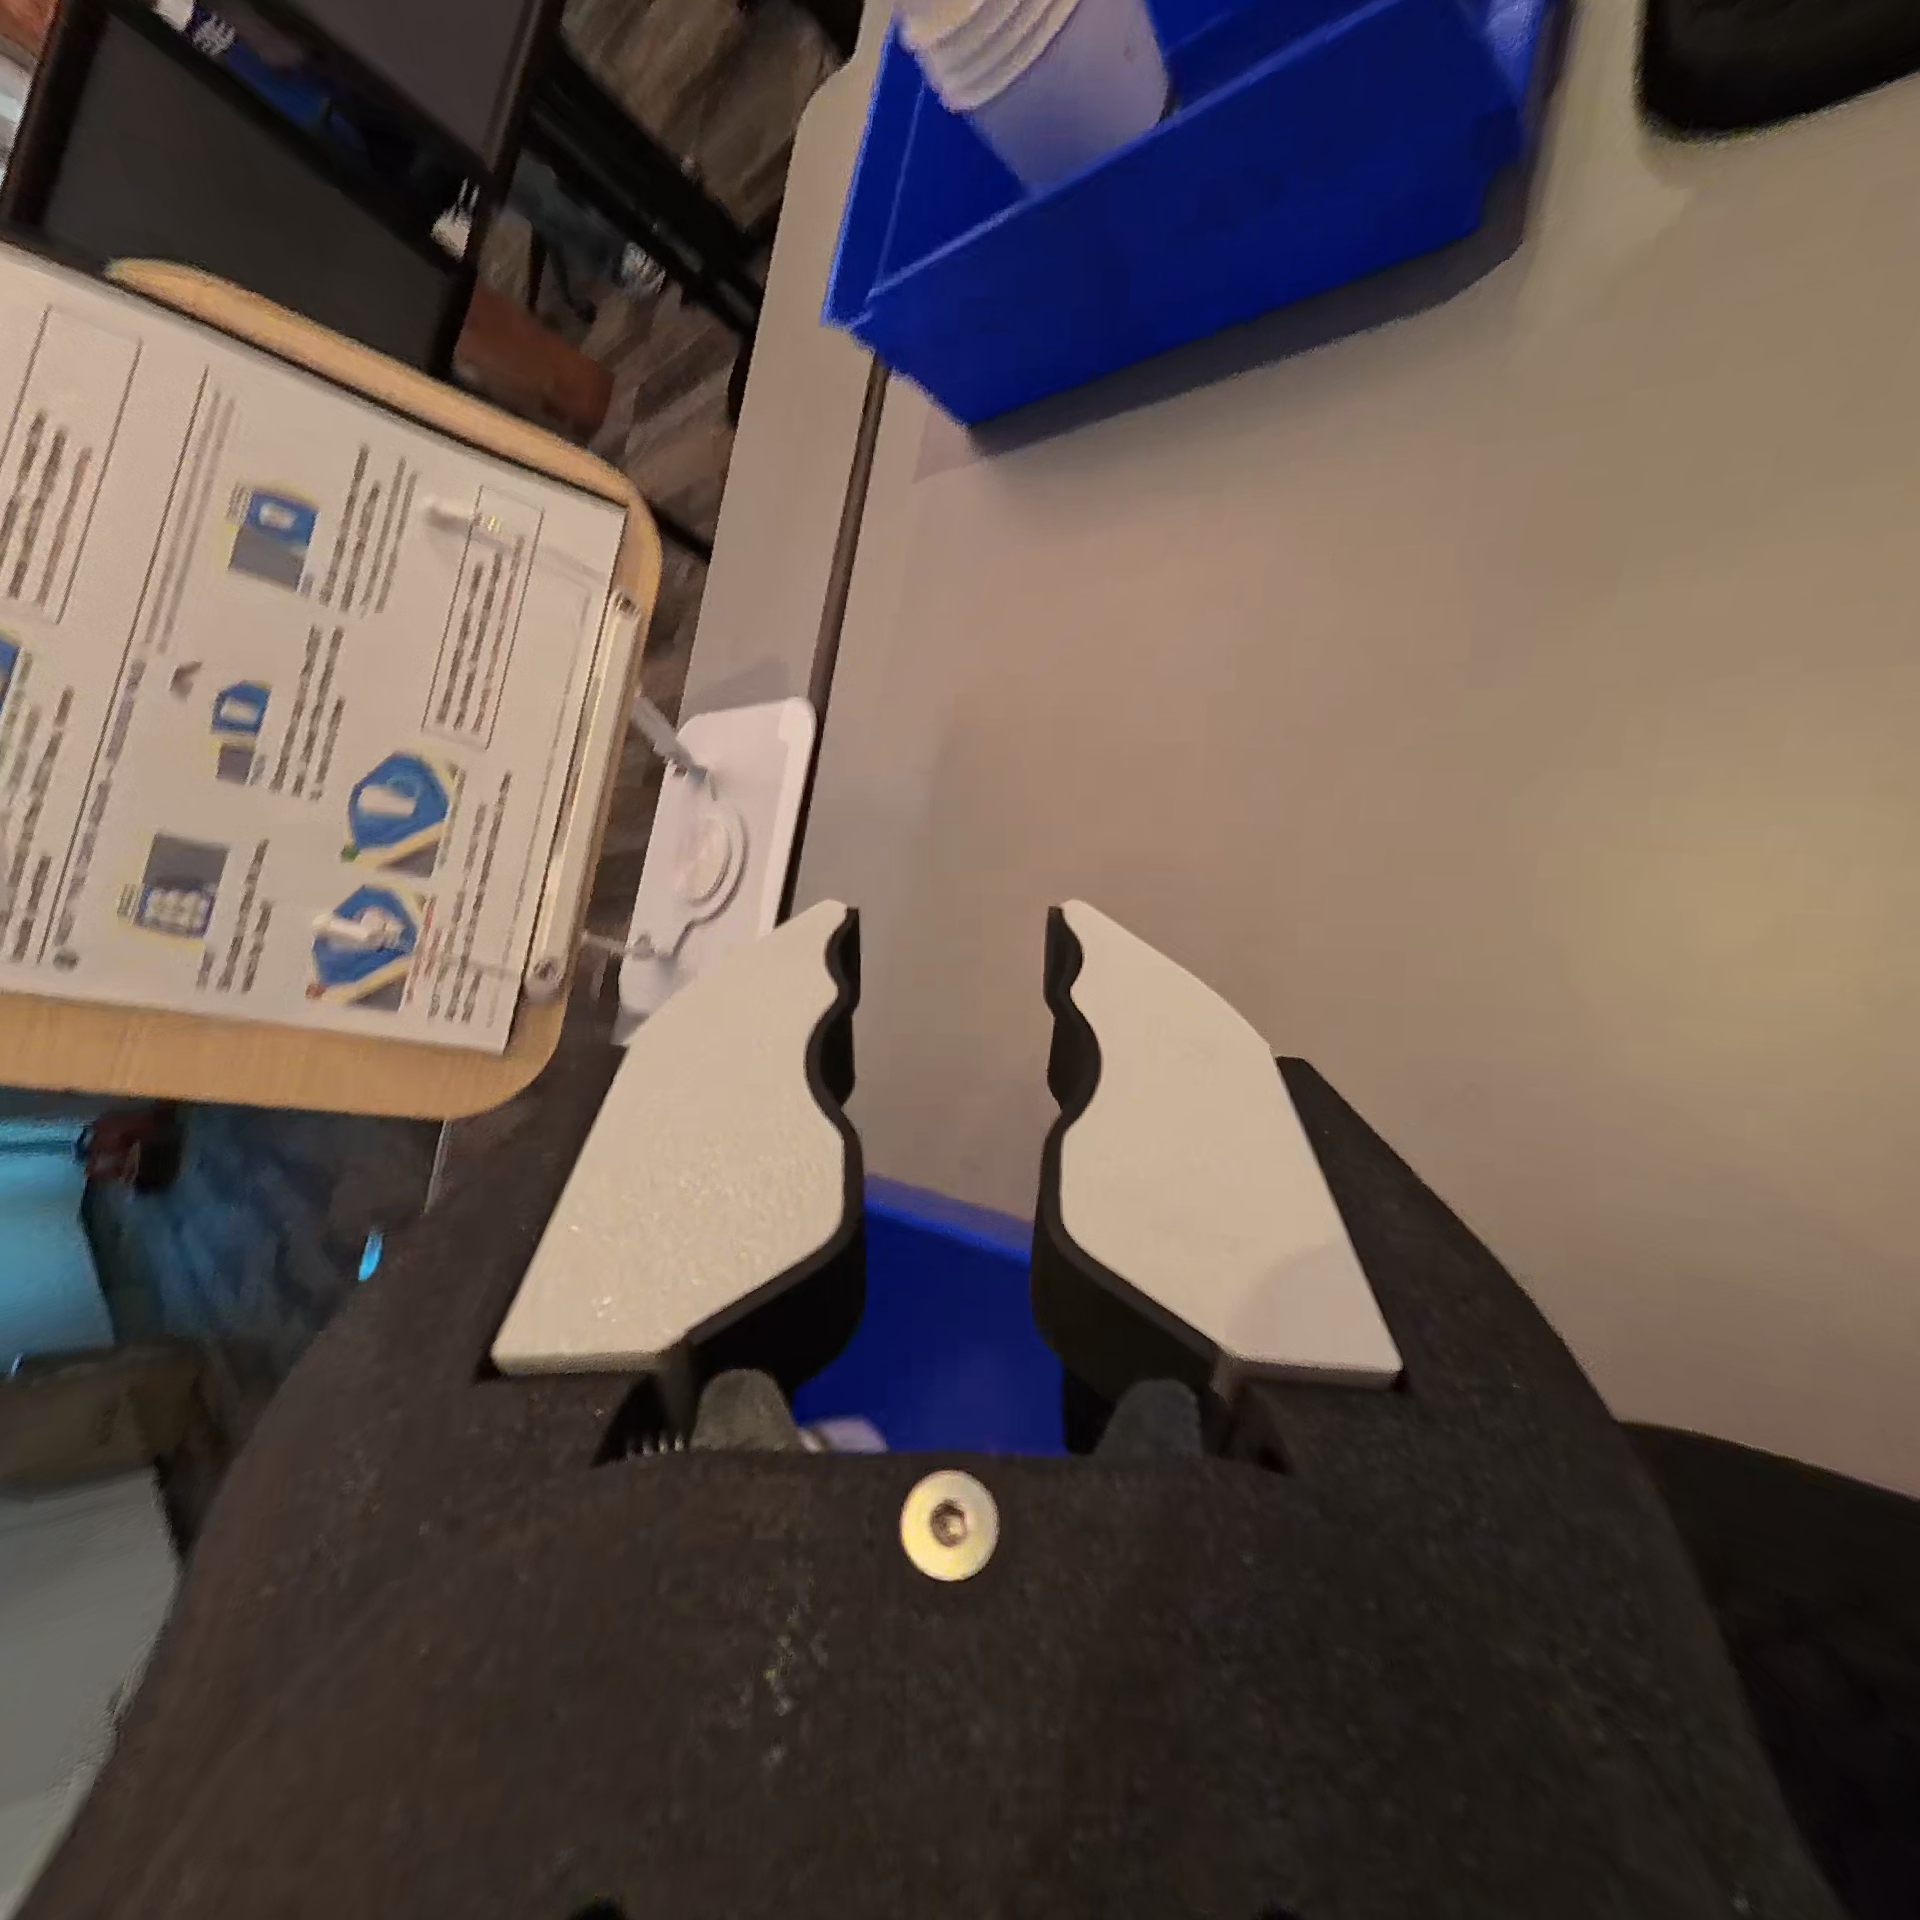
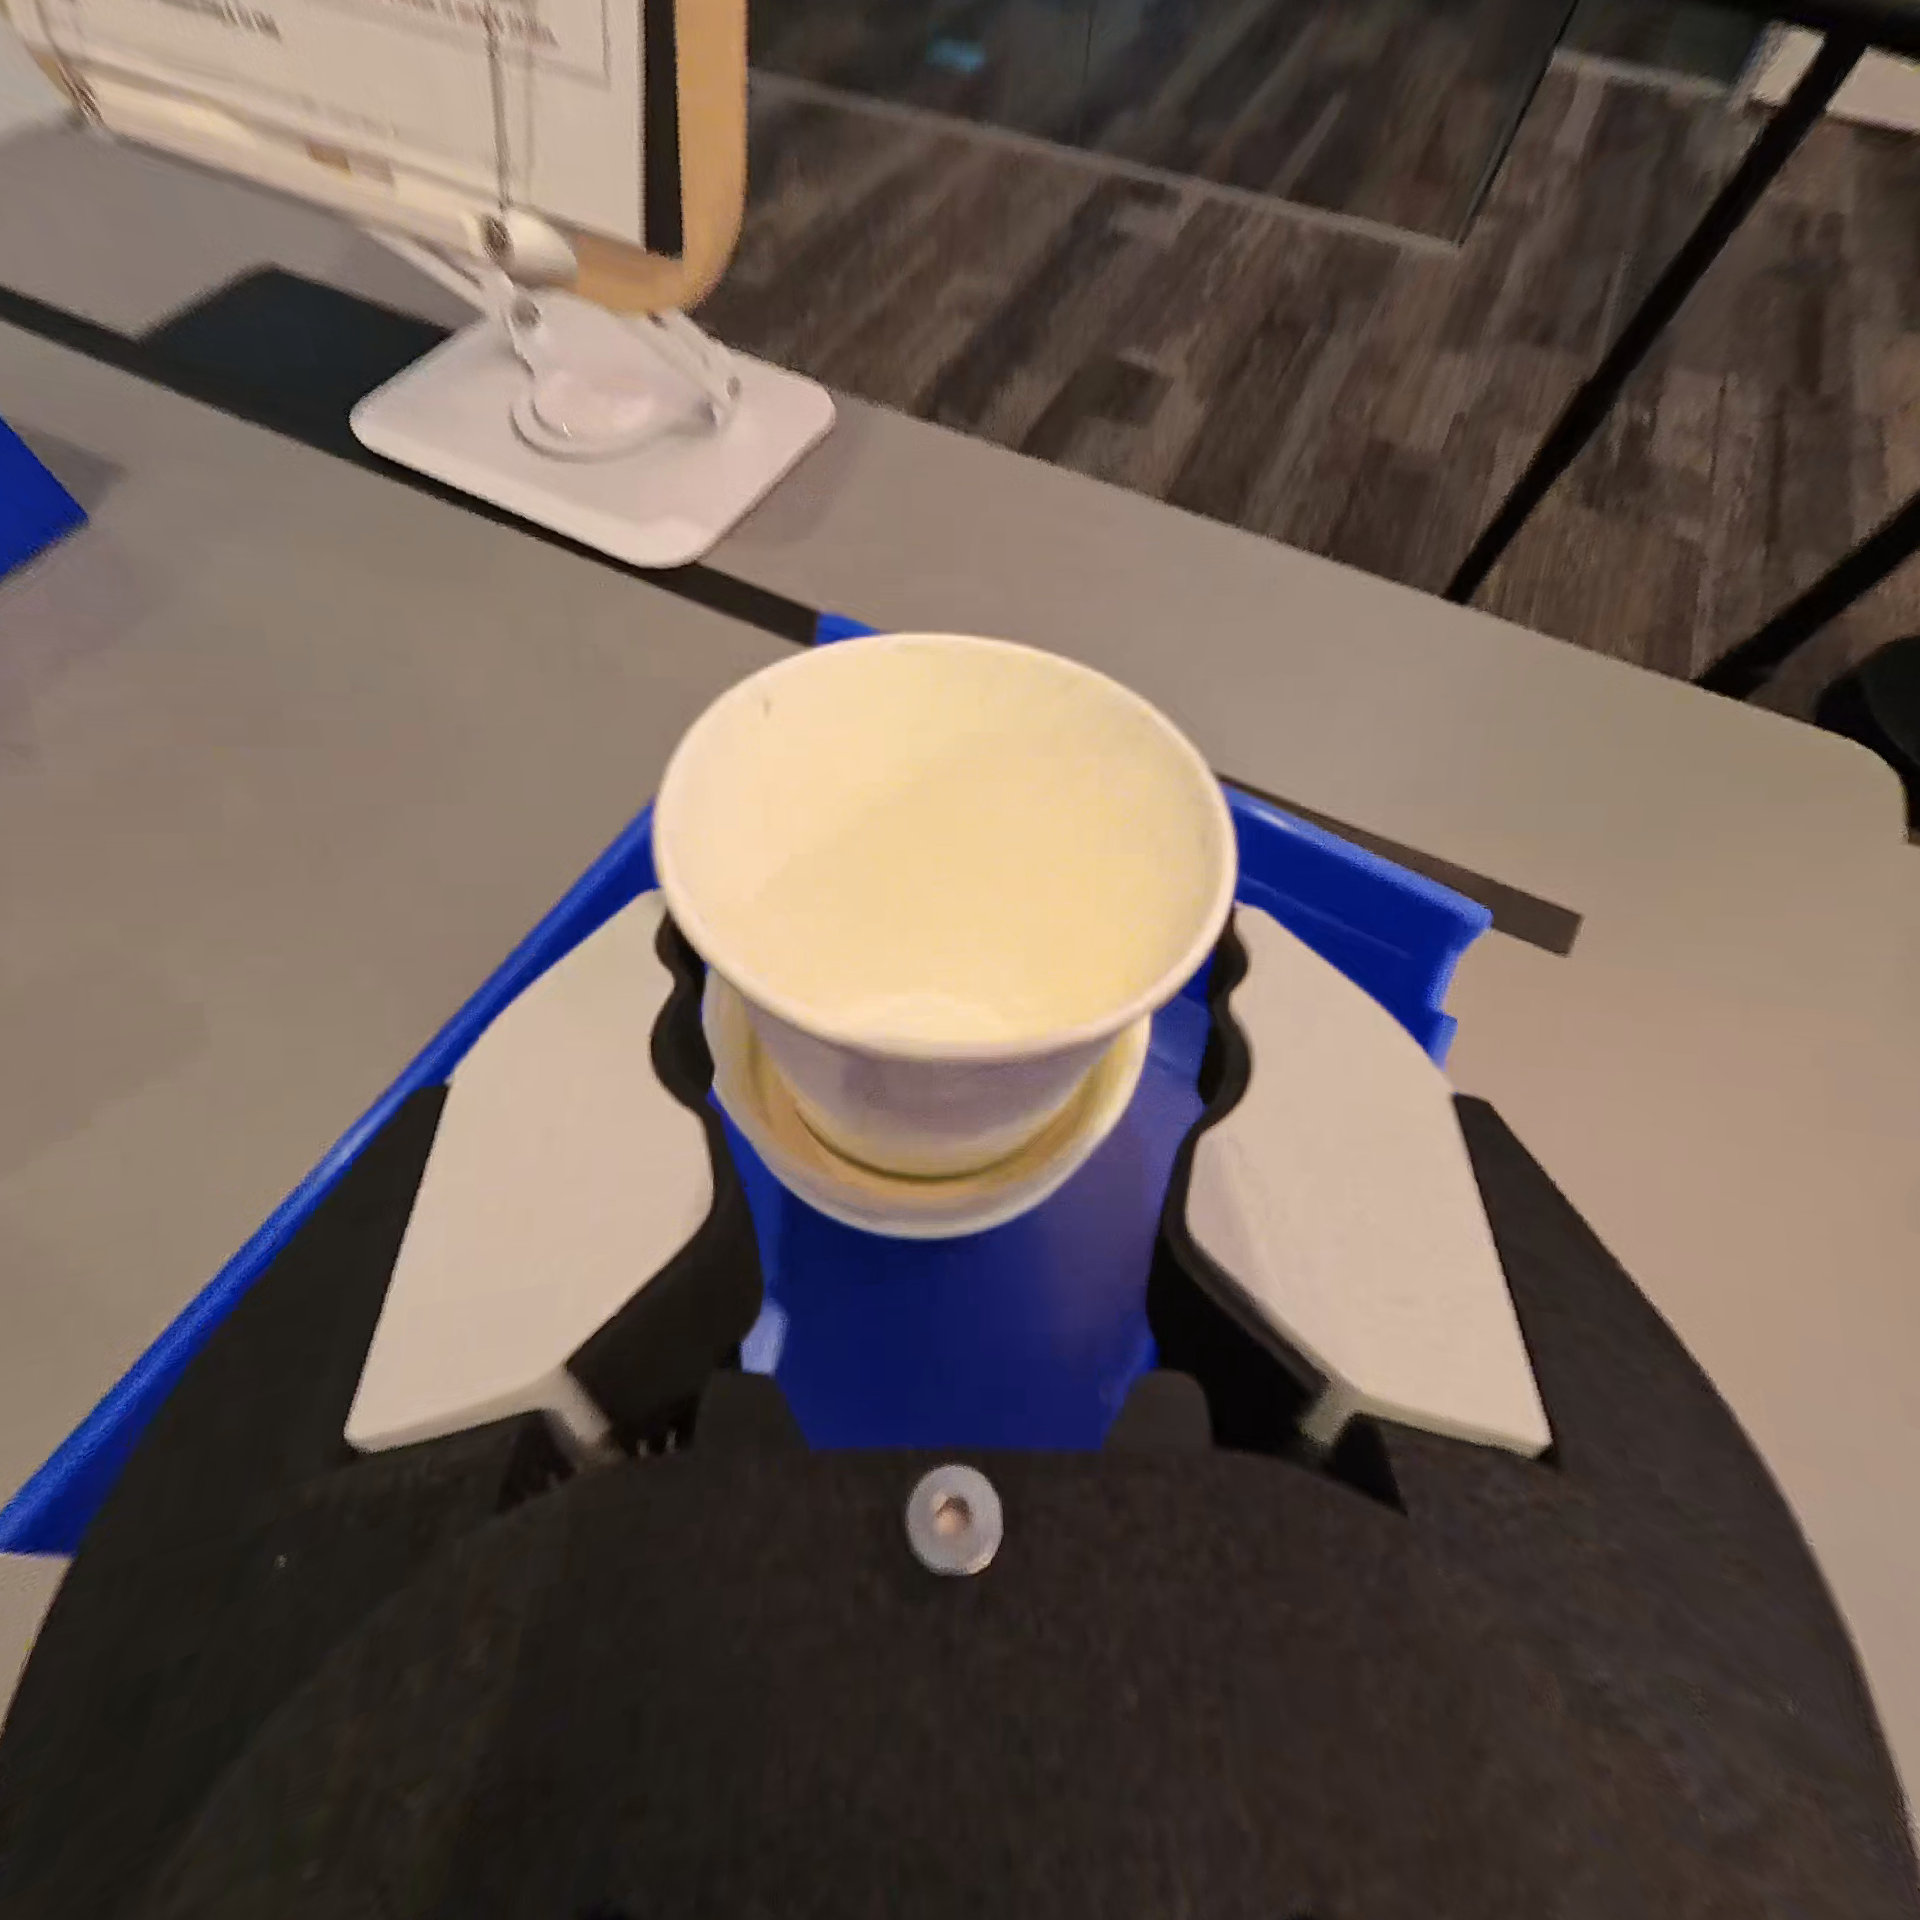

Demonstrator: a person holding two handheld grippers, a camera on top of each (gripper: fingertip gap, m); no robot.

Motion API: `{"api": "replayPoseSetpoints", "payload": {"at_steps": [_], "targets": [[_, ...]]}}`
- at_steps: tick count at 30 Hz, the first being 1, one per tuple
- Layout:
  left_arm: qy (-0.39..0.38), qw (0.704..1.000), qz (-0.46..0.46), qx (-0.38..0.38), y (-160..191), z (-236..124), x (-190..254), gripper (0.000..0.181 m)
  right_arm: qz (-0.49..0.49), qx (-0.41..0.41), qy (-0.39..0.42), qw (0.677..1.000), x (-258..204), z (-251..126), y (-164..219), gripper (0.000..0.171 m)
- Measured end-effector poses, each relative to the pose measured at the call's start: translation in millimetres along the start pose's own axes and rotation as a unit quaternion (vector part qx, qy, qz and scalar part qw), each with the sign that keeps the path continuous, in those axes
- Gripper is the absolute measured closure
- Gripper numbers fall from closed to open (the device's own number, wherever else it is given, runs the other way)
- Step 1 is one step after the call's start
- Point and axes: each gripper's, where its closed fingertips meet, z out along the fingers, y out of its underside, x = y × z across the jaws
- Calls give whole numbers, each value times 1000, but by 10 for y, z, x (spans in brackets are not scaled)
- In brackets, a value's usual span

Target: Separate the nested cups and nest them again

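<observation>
Centrally in the right wrist view, a white paper cup [image 2: 940,862] sits with its base lowered partway into a second paper cup [image 2: 914,1179], whose rim shows below it. Both stand over the floor of a blue plastic bin [image 2: 1351,894] on the grey table [image 2: 312,831]. The right gripper [image 2: 945,997] brackets the upper cup just under its rim, its fingers spread to the cup's width; contact on both sides appears likely, though whether they press or merely flank the wall cannot be told. The left gripper [image 1: 951,997] hangs above bare table, its fingers apart with nothing between them; a blue edge shows beneath it. A second blue bin [image 1: 1195,260] at the far end holds a stack of white cups [image 1: 1049,73]. A printed sheet on a wooden clipboard stand [image 1: 312,675] occupies the table's edge.

Judged from this arrangement, one cup is being seated in, or lifted from, its neighbour; the direction cannot be read. The pair is neither fully nested nor fully apart, so the current step remains unfinished.
</observation>
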Motion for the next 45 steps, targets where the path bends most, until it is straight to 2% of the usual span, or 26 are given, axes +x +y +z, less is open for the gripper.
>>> {"api": "replayPoseSetpoints", "payload": {"at_steps": [5,8,10,15,20,28,30,34,38,41,43,45], "targets": [[-105,992,-58,-49,404,-246,-437,147,-21,-103,52,993,52,-121,232,71],[-192,970,-109,-104,863,-433,-774,147,-24,-109,68,991,10,-253,176,72],[-222,953,-137,-154,1224,-479,-897,147,-24,-102,66,992,-59,-334,109,71],[-217,931,-181,-230,1903,-259,-954,148,-48,-73,71,994,-206,-450,-84,74],[-199,904,-159,-343,2525,-5,-931,152,-66,-70,52,994,-370,-377,-149,77],[-160,886,-159,-404,2907,237,-790,154,-91,-107,35,990,-511,-177,-76,77],[-153,886,-163,-407,2901,232,-761,157,-96,-110,31,989,-545,-145,-74,78],[-95,890,-193,-402,2818,188,-569,175,-106,-120,30,987,-578,-121,-55,79],[-118,896,-193,-381,2579,-38,-646,180,-110,-111,38,987,-577,-187,-107,83],[-156,920,-185,-308,2026,-254,-788,180,-121,-66,45,990,-643,-310,-304,85],[-159,950,-164,-215,1465,-297,-804,181,-140,-7,38,989,-794,-415,-537,86],[-119,980,-124,-104,829,-246,-661,181,-183,75,-10,980,-1155,-540,-809,85]]}}
